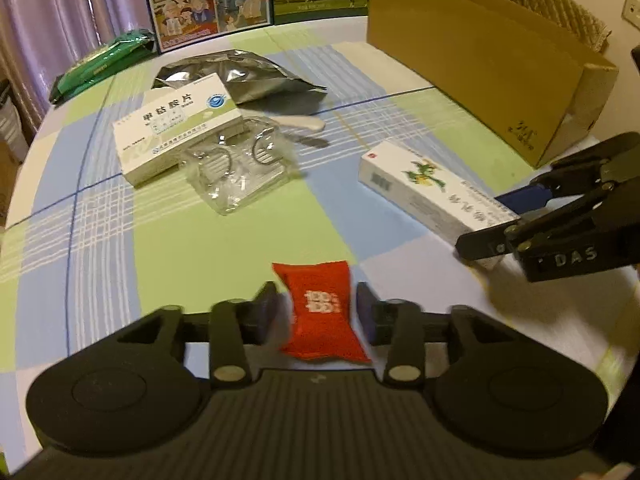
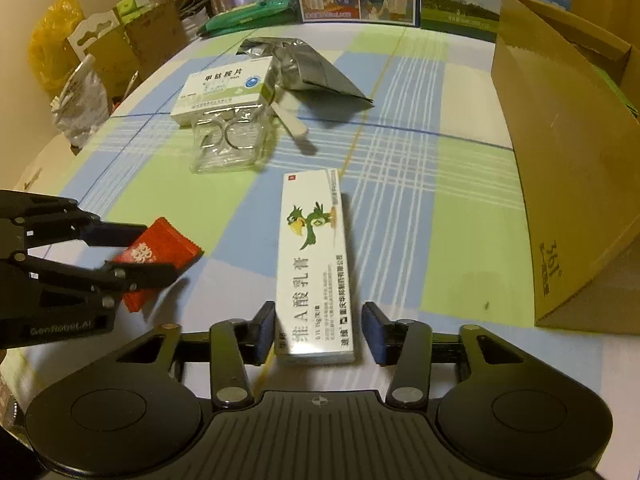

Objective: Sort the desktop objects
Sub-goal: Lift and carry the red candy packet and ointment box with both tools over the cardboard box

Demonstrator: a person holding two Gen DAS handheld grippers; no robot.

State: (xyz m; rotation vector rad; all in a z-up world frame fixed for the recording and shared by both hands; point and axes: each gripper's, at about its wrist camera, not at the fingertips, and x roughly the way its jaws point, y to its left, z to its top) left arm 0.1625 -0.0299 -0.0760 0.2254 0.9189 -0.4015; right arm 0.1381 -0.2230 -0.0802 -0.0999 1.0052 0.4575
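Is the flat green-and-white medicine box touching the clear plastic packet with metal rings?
Touching. In the left wrist view the clear plastic packet runs under the flat green-and-white medicine box's near edge, with no gap.

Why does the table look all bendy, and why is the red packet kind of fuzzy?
Both wrist views use fisheye lenses, so the checked tablecloth bends near the edges. In the left wrist view the red packet is smeared by motion blur; in the right wrist view it is fuzzy too. Warm, dim room light tints everything yellowish.
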